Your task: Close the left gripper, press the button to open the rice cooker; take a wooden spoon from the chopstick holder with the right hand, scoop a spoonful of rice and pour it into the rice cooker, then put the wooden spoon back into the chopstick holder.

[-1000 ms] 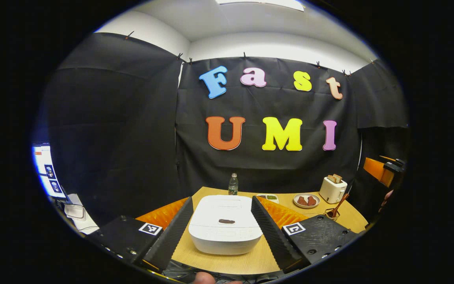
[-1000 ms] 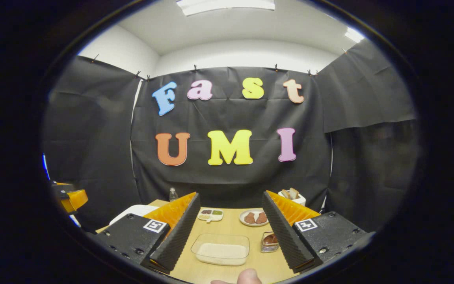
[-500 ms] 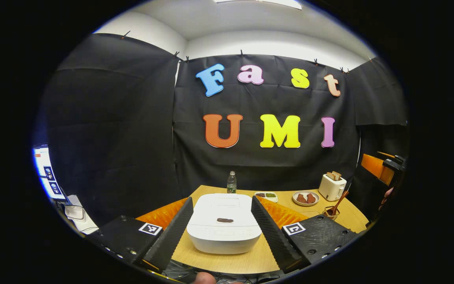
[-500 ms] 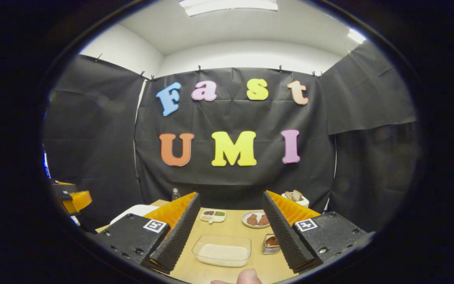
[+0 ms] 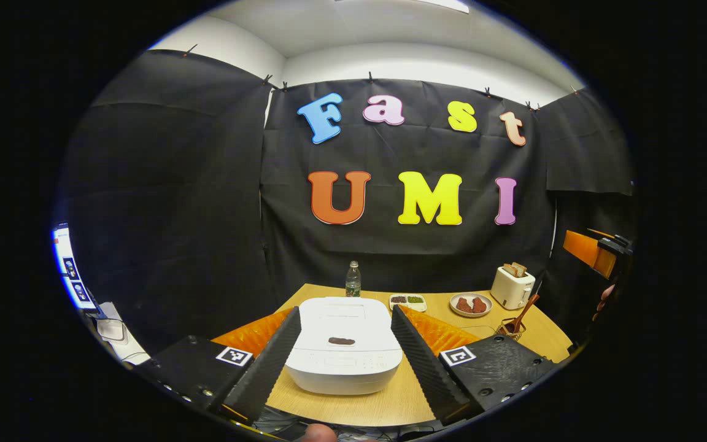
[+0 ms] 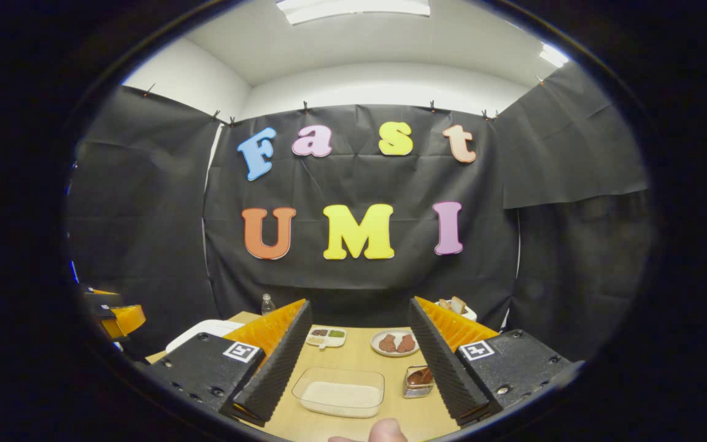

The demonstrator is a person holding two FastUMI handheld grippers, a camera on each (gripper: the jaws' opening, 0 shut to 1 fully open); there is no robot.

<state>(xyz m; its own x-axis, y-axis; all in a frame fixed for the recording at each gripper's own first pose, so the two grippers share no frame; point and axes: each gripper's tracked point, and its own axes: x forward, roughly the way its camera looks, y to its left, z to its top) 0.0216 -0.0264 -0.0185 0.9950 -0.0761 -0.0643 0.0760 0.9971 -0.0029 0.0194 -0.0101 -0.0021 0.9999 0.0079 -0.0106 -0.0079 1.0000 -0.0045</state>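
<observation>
Left gripper view: the spread left hand-held gripper (image 5: 344,328) frames the closed rice cooker (image 5: 343,353)

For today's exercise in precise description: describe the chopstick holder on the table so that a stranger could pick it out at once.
Start at the white rice cooker on the wooden table and look to the far right edge. There, in front of the white toaster, stands the chopstick holder, a small dark cup. It alone has a wooden spoon sticking up out of it.

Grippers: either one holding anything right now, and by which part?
Nothing held. Left gripper and right gripper both have open, empty jaws; wooden spoon sits in the chopstick holder.
</observation>
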